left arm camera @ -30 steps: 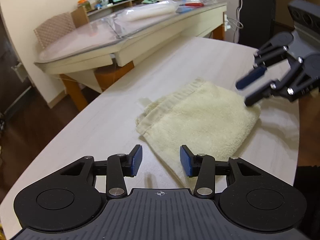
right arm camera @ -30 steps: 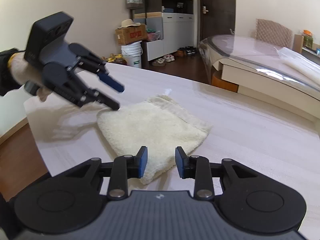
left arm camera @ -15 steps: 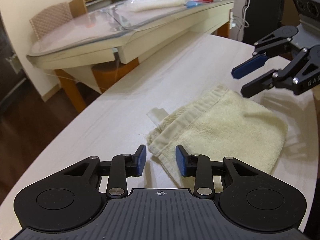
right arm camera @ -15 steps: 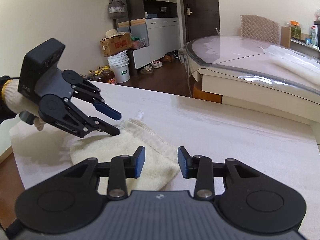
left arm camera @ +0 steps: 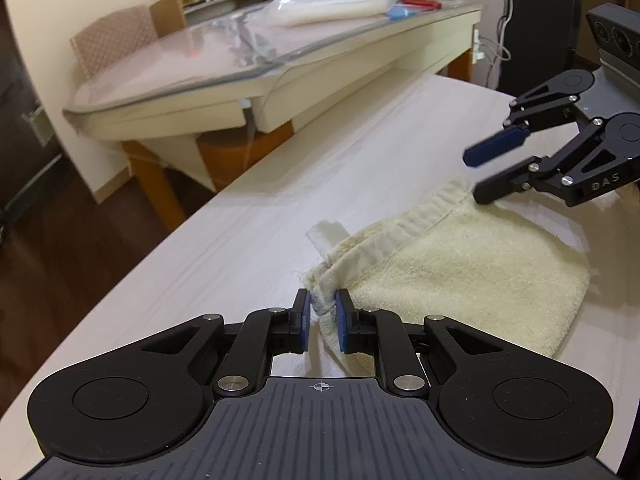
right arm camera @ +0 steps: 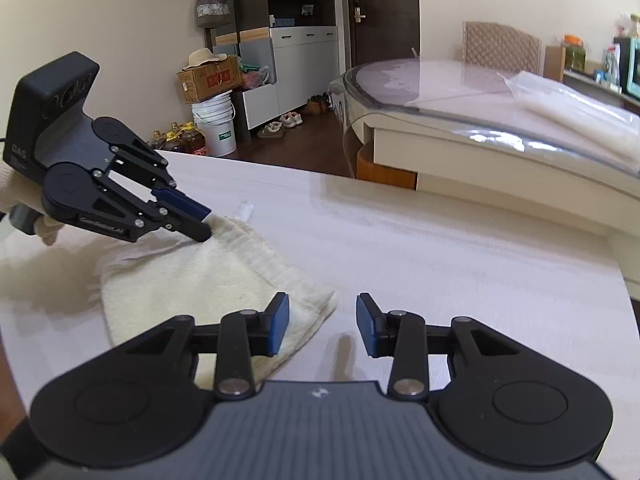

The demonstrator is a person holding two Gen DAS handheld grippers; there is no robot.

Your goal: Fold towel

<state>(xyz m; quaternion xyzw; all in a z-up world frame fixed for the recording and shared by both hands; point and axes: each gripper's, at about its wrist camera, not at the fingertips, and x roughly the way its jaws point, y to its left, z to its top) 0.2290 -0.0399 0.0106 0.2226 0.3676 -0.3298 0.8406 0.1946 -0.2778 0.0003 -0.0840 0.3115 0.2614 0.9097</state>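
Moved: your left gripper [left arm camera: 322,316] reached the towel [left arm camera: 460,268] corner, jaws closing on it | right gripper [right arm camera: 322,322] apart, towel corner beside its left finger

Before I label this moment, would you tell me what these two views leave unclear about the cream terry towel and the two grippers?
- Left wrist view: the cream terry towel has its near edge hidden behind the left gripper, whose jaws are closing with the towel's corner between them.
- Same view: the right gripper is cut off by the right edge; whether its lower finger touches the towel is unclear.
- Right wrist view: the right gripper's own body hides the towel's near corner.
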